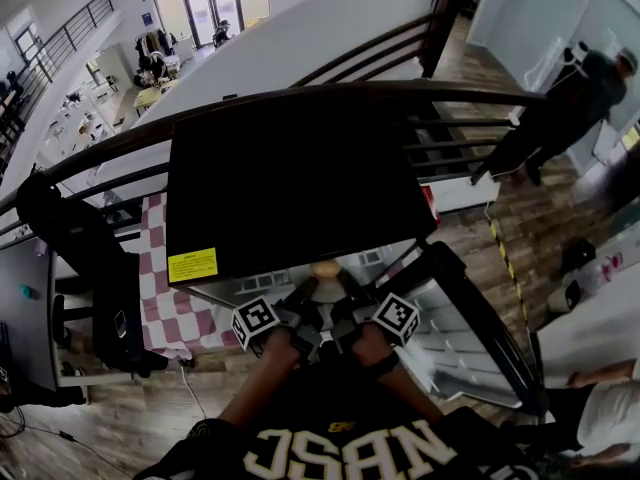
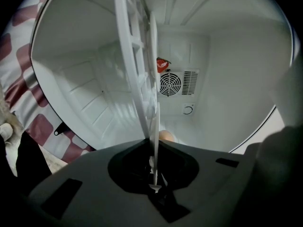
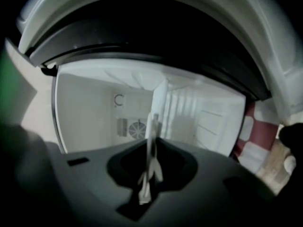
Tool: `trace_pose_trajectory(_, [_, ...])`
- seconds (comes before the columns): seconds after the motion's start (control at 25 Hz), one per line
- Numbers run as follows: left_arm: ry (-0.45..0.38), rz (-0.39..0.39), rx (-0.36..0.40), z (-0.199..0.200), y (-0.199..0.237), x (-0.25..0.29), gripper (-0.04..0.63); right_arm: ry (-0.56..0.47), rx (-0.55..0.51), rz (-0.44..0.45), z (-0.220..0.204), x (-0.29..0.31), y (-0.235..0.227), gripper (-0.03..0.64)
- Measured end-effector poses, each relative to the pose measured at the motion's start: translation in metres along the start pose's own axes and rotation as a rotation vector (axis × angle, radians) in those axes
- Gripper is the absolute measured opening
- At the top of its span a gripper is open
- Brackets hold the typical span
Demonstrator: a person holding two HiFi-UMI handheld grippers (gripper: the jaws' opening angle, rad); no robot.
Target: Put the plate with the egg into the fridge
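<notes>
Plate (image 2: 154, 126) held edge-on at the open front of the fridge (image 1: 300, 178), below its black top. Left gripper (image 2: 154, 176): jaws pinched on the plate's rim. Right gripper (image 3: 147, 178): jaws likewise clamped on the rim, from the opposite side. Egg (image 1: 325, 267) sits on the plate between the two grippers, on the side toward the fridge's rear wall. Fan grille (image 2: 170, 84) on that rear wall; interior white. Red-and-white checked cloth (image 1: 170, 308) lies left of the fridge.
</notes>
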State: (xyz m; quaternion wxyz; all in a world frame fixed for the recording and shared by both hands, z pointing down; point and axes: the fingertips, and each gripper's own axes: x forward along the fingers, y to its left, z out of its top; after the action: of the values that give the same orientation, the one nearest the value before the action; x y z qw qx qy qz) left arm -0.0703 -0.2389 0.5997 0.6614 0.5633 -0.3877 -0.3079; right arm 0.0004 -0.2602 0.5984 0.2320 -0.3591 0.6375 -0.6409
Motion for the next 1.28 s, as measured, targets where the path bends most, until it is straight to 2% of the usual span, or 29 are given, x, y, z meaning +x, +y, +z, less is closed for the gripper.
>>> trace_pose_trajectory(0.12, [0.004, -0.007, 0.004, 0.0, 0.002, -0.001, 0.04, -0.015, 0.009, 0.027, 0.001, -0.002, -0.001, 0.044])
trace_pose_trajectory(0.32, [-0.004, -0.032, -0.001, 0.0, -0.002, -0.001, 0.04, -0.005, -0.043, 0.056, 0.002, -0.001, 0.003, 0.049])
trace_pose_trajectory(0.44, [0.006, -0.047, 0.012, -0.001, -0.006, -0.001, 0.046, -0.015, -0.086, 0.061, 0.004, -0.004, 0.007, 0.104])
trace_pose_trajectory(0.56, [0.015, -0.069, 0.039, -0.001, -0.011, -0.002, 0.096, -0.017, -0.128, 0.063, 0.006, -0.008, 0.011, 0.175])
trace_pose_trajectory(0.64, [0.021, -0.078, 0.051, -0.001, -0.015, -0.003, 0.136, -0.018, -0.138, 0.073, 0.005, -0.01, 0.014, 0.192])
trace_pose_trajectory(0.84, [0.034, -0.081, 0.078, -0.005, -0.017, -0.01, 0.188, -0.001, -0.151, 0.09, -0.002, -0.013, 0.013, 0.223])
trace_pose_trajectory(1.2, [0.022, -0.057, 0.207, -0.004, -0.018, -0.028, 0.196, -0.044, -0.21, 0.07, -0.001, -0.032, 0.02, 0.23])
trace_pose_trajectory(1.28, [0.024, -0.051, 0.244, -0.005, -0.017, -0.032, 0.196, -0.05, -0.221, 0.043, -0.002, -0.04, 0.018, 0.23])
